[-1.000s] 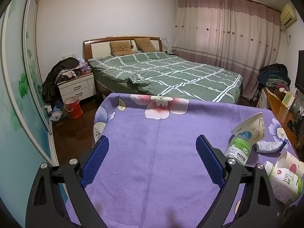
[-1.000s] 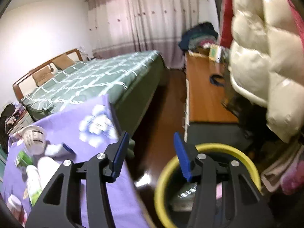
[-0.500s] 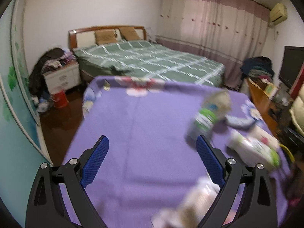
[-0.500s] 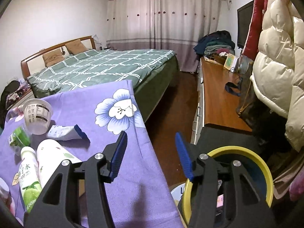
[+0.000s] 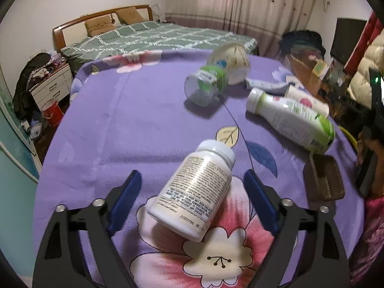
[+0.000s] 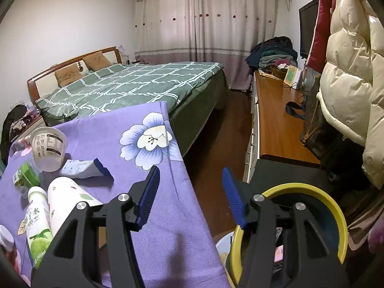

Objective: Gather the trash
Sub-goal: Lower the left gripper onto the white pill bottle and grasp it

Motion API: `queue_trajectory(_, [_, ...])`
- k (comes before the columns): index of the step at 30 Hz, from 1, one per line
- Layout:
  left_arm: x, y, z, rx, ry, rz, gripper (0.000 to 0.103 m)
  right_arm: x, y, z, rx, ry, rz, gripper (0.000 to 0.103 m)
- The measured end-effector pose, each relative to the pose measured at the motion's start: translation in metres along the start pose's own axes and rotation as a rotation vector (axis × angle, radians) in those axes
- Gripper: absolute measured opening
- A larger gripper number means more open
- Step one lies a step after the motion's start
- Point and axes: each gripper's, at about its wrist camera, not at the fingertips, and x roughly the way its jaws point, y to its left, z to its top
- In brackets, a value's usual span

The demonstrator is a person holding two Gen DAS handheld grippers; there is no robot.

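L gripper point(image 5: 192, 199) has swung down over the white pill bottle point(image 5: 196, 192), jaws just closing in w/ bottle between but pads not yet touching, so grab's imminent; R gripper point(image 6: 190, 196) half-open, empty, yellow-rimmed bin point(image 6: 312, 196) just right of its jaws.

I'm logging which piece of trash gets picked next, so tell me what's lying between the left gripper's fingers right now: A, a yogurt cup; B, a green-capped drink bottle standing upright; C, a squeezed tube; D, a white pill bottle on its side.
D: the white pill bottle lies on its side on the purple cloth between the left gripper fingers, which have just been closing but do not yet touch it.
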Motion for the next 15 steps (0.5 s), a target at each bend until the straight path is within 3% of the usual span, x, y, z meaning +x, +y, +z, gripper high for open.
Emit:
queue_trajectory(7, [0.016, -0.001, 0.003, 0.007, 0.038, -0.009, 0.056, 0.001, 0.001, -0.001, 0.005, 0.004, 0.004, 0.055])
queue_trajectory(15, [0.012, -0.003, 0.005, -0.010, 0.034, -0.026, 0.049, 0.001, 0.002, -0.001, 0.006, 0.005, 0.007, 0.055])
